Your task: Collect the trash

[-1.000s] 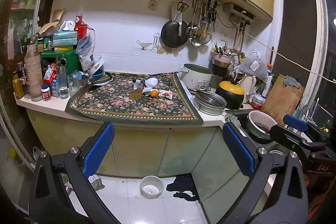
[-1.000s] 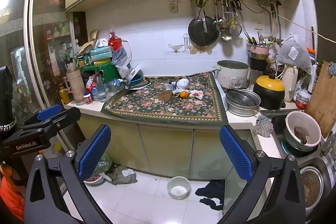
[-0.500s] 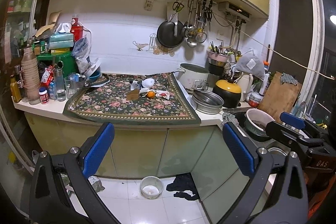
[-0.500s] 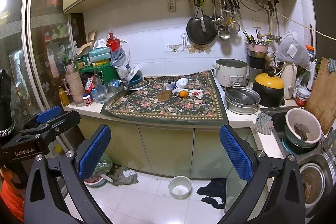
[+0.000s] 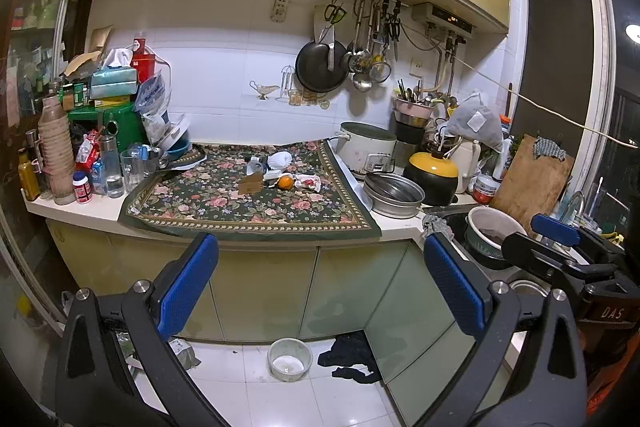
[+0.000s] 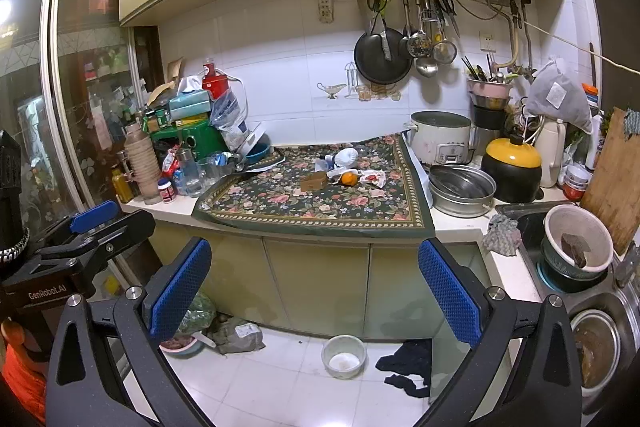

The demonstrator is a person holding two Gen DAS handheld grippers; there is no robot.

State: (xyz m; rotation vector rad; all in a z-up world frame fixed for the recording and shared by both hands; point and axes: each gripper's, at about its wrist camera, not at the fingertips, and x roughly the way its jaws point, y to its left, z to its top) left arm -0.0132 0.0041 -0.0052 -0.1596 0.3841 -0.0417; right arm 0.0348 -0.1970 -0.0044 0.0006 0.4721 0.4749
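Note:
On the floral cloth (image 5: 224,203) on the counter lies a small heap: a cardboard box (image 5: 251,183), an orange (image 5: 285,182), a crumpled red-stained paper (image 5: 309,182) and a white wad (image 5: 279,159). The right wrist view shows the same box (image 6: 314,181), orange (image 6: 349,179) and paper (image 6: 373,177). My left gripper (image 5: 319,247) is open and empty, well short of the counter, out over the floor. My right gripper (image 6: 314,251) is also open and empty, just as far back. The right gripper's fingers (image 5: 556,230) show at the right edge of the left wrist view.
Bottles, glasses and boxes (image 5: 100,147) crowd the counter's left end. A rice cooker (image 5: 370,151), steel basin (image 5: 394,193) and yellow-lidded pot (image 5: 432,175) stand on the right, by the sink with bowls (image 6: 576,239). On the floor lie a white bowl (image 5: 289,359), dark cloth (image 5: 352,355) and bags (image 6: 236,335).
The left wrist view has drifted slightly, so the counter sits a little further left. The right wrist view is almost unchanged. Both grippers have stayed open and empty.

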